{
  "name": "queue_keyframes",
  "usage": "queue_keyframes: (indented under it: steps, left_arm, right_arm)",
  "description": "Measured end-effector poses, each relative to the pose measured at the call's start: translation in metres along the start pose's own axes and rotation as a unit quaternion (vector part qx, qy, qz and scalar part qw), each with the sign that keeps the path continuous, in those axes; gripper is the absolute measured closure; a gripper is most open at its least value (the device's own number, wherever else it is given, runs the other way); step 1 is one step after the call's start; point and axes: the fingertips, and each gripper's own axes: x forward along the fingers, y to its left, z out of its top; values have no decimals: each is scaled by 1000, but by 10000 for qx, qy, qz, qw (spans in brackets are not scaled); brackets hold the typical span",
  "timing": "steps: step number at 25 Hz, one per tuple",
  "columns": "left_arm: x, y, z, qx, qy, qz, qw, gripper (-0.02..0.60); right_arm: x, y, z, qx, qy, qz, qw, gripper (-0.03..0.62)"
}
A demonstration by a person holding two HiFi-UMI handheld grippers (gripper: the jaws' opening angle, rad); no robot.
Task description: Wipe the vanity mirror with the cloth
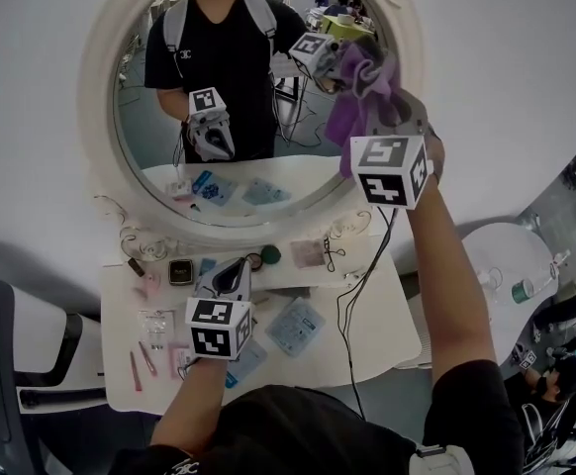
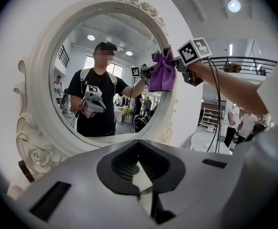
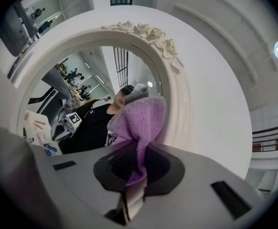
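On the left, the left gripper (image 1: pixel 231 275) hangs low over the white dressing table (image 1: pixel 367 336), above small flat packets (image 1: pixel 294 325) and other little items, and it points toward the wall. In the left gripper view, its jaws (image 2: pixel 138 170) are drawn almost together, with only a thin slit between them, and nothing is inside.

Behind the table stands the round vanity mirror with a white carved frame (image 1: pixel 258 171). It is upright, and its glass (image 2: pixel 105 80) reflects the person and both grippers.

At the right side of the glass, just beside the inner rim of the frame, is the purple fleecy cloth (image 1: pixel 363 89). The right gripper (image 1: pixel 382 117) is raised on an outstretched arm, and its jaws are clenched on one end of this cloth (image 3: pixel 138 123). The long axis of the cloth runs from the jaws forward to the mirror (image 3: pixel 81 104). Its bunched free end points at the glass and appears to press on it, because the cloth (image 2: pixel 163 73) meets its own reflection there.
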Motion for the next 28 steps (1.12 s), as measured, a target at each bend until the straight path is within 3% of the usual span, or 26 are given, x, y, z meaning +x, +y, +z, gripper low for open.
queue_keyframes:
  steps: [12,28]
  left_arm:
    - [6,-4,-6,32,145,-76,9999,589]
    - [-2,-5,-12,55,158,96,9998,589]
  right_arm:
    - [-4,15,-32,105,105,40,9999,563]
    - [-20,85,-118,-651,846,576,9926,563]
